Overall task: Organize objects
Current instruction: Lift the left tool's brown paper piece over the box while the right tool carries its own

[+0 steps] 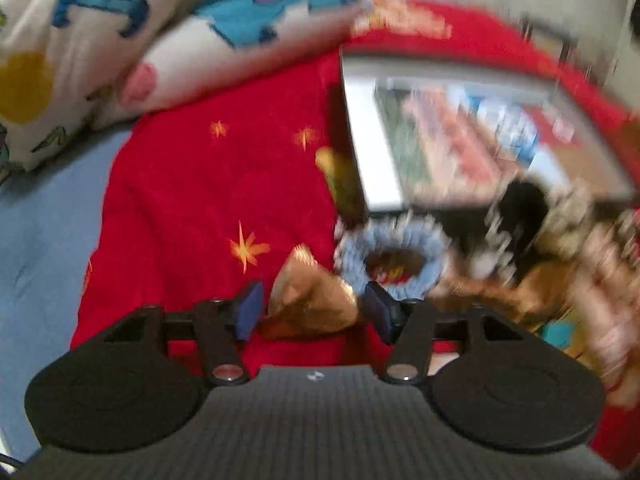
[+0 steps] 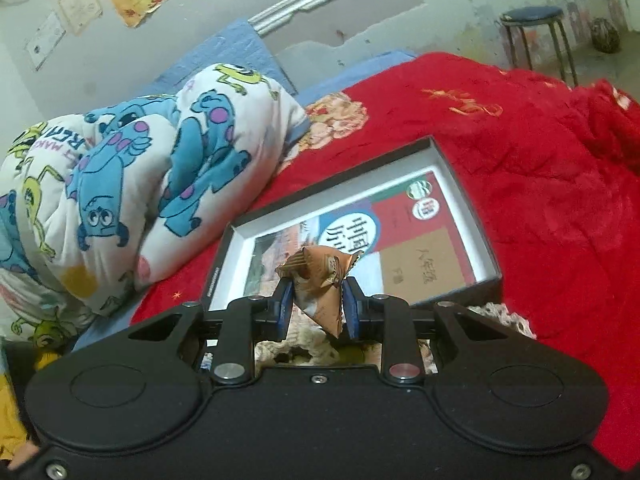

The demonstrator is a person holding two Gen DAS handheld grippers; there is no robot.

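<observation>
Brown wrapped snack [image 2: 318,292] is clamped in right gripper [image 2: 316,312] over the open box [image 2: 476,216] on red blanket [image 2: 540,152]; left gripper [image 1: 314,312] jaws apart around another brown wrapper [image 1: 310,304], pads not pressing it.

Both wrist cameras are looking forward and downward along their fingers, close over the red blanket [image 1: 192,184]. Both are sharing the open box [image 2: 476,240] and cartoon quilt [image 2: 132,184].

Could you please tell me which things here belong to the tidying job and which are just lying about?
Job: brown wrapped snack in right claw; second brown wrapper between left claw; open box; blue scrunchie.
Lying about: cartoon quilt; red blanket; stool.
</observation>
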